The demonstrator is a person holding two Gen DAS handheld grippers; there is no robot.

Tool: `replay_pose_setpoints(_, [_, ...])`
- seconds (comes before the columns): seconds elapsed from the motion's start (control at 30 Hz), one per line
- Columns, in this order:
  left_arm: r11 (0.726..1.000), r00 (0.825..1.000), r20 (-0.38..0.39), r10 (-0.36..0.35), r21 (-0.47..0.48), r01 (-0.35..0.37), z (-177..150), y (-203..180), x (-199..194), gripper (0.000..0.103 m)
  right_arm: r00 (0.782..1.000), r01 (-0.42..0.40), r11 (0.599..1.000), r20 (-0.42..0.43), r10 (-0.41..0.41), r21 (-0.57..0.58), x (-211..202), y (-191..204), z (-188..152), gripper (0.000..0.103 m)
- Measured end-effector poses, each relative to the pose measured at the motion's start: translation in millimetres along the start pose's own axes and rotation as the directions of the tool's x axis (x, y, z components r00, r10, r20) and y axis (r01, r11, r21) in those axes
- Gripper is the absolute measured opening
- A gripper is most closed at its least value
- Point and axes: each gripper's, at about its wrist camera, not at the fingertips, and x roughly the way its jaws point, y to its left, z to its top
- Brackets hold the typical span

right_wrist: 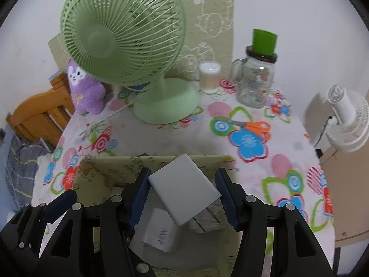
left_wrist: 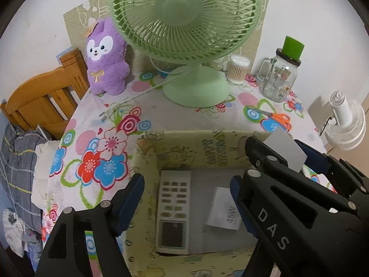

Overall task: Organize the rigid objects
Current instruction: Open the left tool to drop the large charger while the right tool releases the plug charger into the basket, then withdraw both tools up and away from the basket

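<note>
A yellow patterned box [left_wrist: 147, 161] stands on the floral tablecloth near the table's front. Inside lie a white remote control [left_wrist: 173, 210] and a small white charger block [left_wrist: 224, 207], which also shows in the right wrist view [right_wrist: 159, 230]. My left gripper [left_wrist: 186, 198] is open and empty, its fingers astride the box's left part. My right gripper [right_wrist: 182, 194] is shut on a white plug adapter [right_wrist: 184, 184] with two metal prongs, held above the box; it also shows in the left wrist view [left_wrist: 286, 150]. Orange-handled scissors [right_wrist: 253, 127] lie on the cloth further back.
A green desk fan [left_wrist: 186, 23] stands at the table's back, its cord trailing left. A purple plush toy [left_wrist: 106, 62] sits to its left. A cotton-swab tub [left_wrist: 237, 69] and a glass jar with a green cup on top [left_wrist: 279, 78] stand at the right. A white fan [right_wrist: 346, 117] is off the table's right edge.
</note>
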Motion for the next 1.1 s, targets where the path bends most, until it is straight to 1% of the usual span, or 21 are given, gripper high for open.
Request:
replay_pose_setpoints(0.07, [1.0,1.0,-0.002,-0.006,0.011,0.006,-0.7,2.1,0.7,0.079,1.0,-0.026,1.0,-0.003,0.026,-0.003,3.1,3.2,-0.6,0.061])
replay_pose_setpoints(0.17, [0.999,1.0,-0.007,-0.016,0.03,0.016,-0.7,2.3,0.8,0.079,0.996,-0.086,0.996,-0.003,0.086,0.013,6.8,4.5,-0.8,0.062])
replay_pose_setpoints(0.2, [0.999,1.0,-0.007,-0.016,0.032,0.016,-0.4,2.0,1.1,0.079,0.996,-0.093,0.995,0.008,0.093,0.016,7.0,4.1,-0.6,0.066])
replay_pose_setpoints(0.23, [0.999,1.0,-0.007,-0.016,0.032,0.016,0.1,1.7,1.5,0.08,0.996,-0.093,0.996,0.017,0.092,0.013,6.7,4.9,-0.2,0.077])
replay_pose_setpoints(0.3, [0.999,1.0,-0.007,-0.019,0.03,0.019,0.9,1.4,1.9,0.081,0.996,-0.07,0.998,0.049,0.069,0.005,3.2,5.5,1.0,0.09])
replay_pose_setpoints(0.33, [0.999,1.0,-0.007,-0.022,0.028,0.022,0.9,1.8,1.6,0.082,0.996,-0.06,0.998,0.064,0.06,0.005,0.9,5.2,1.4,0.093])
replay_pose_setpoints(0.4, [0.999,1.0,-0.004,-0.023,0.028,0.024,1.0,1.5,0.0,0.086,0.996,-0.043,0.999,0.082,0.043,-0.006,-3.5,4.4,2.6,0.094])
replay_pose_setpoints(0.5, [0.999,1.0,0.008,-0.02,0.044,0.02,-0.2,-0.9,-4.8,0.088,0.997,-0.033,0.999,0.074,0.034,-0.02,-6.8,3.8,1.4,0.095])
replay_pose_setpoints(0.7, [0.998,1.0,0.008,-0.023,0.064,0.022,-5.4,-6.0,-15.8,0.091,0.998,-0.018,1.0,0.06,0.018,-0.006,-18.3,-1.8,-5.5,0.096])
replay_pose_setpoints(1.1, [0.996,0.999,0.036,-0.036,0.082,0.033,-17.6,-16.2,-46.4,0.094,0.996,0.003,1.0,0.084,-0.005,0.017,-55.2,-10.2,-18.9,0.097])
